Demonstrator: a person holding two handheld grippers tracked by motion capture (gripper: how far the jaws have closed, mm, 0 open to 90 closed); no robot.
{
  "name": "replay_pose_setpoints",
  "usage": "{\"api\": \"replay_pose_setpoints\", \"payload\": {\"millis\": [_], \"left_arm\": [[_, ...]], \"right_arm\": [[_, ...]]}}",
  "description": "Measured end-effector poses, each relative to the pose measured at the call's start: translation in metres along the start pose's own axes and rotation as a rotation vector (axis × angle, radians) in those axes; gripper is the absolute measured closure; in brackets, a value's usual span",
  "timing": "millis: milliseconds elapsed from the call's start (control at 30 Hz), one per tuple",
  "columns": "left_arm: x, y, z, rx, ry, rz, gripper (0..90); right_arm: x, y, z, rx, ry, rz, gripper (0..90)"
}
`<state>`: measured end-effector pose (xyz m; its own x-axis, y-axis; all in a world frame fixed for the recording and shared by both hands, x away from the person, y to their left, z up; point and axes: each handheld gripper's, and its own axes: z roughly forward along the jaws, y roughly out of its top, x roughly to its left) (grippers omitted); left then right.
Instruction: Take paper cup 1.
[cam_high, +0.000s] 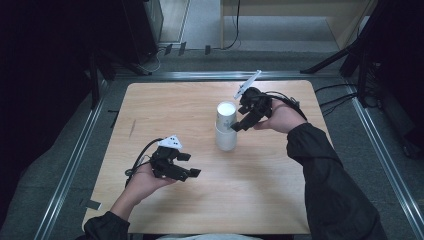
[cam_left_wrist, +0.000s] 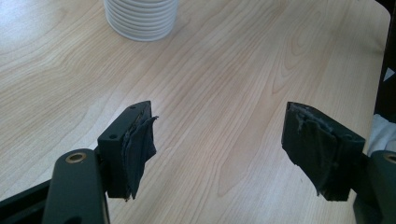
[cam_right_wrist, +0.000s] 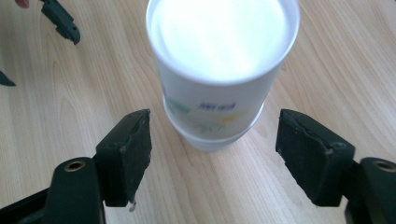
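High view: a stack of white paper cups (cam_high: 226, 125) stands upright a little right of the middle of the wooden worktop (cam_high: 150, 110), well clear of every edge. The right hand-held gripper (cam_high: 239, 125) sits just beside the stack on its right, jaw tips at the stack's side; whether they touch it cannot be told from here. The left hand-held gripper (cam_high: 192, 165) hovers over bare wood toward the near left, well apart from the stack, with open worktop all round it and a broad free strip along the near edge.

Left gripper view: the left hand-held gripper (cam_left_wrist: 217, 149) has its jaws spread wide with nothing between them, only wood grain. The ribbed base of the stack of white paper cups (cam_left_wrist: 141, 18) stands at the top, well ahead. The worktop's rounded corner shows at the upper right.

Right gripper view: the right hand-held gripper (cam_right_wrist: 212, 149) is wide open and holds nothing. The stack of white paper cups (cam_right_wrist: 219, 70) stands between and just beyond the jaws, a gap of bare wood on each side. The other gripper's jaw tips show at the upper left.
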<state>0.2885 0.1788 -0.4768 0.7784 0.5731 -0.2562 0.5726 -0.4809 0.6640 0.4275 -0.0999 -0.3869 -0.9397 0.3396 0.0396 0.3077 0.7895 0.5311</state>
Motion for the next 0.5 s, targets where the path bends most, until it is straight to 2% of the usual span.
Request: {"api": "replay_pose_setpoints", "payload": {"millis": [233, 500], "left_arm": [[0.001, 0.000, 0.000, 0.004, -0.006, 0.008, 25.2], [0.003, 0.000, -0.003, -0.005, -0.011, 0.009, 24.1]], "right_arm": [[-0.001, 0.023, 0.005, 0.036, 0.008, -0.007, 22.7], [0.005, 0.038, 0.009, 0.058, -0.003, -0.014, 24.8]]}}
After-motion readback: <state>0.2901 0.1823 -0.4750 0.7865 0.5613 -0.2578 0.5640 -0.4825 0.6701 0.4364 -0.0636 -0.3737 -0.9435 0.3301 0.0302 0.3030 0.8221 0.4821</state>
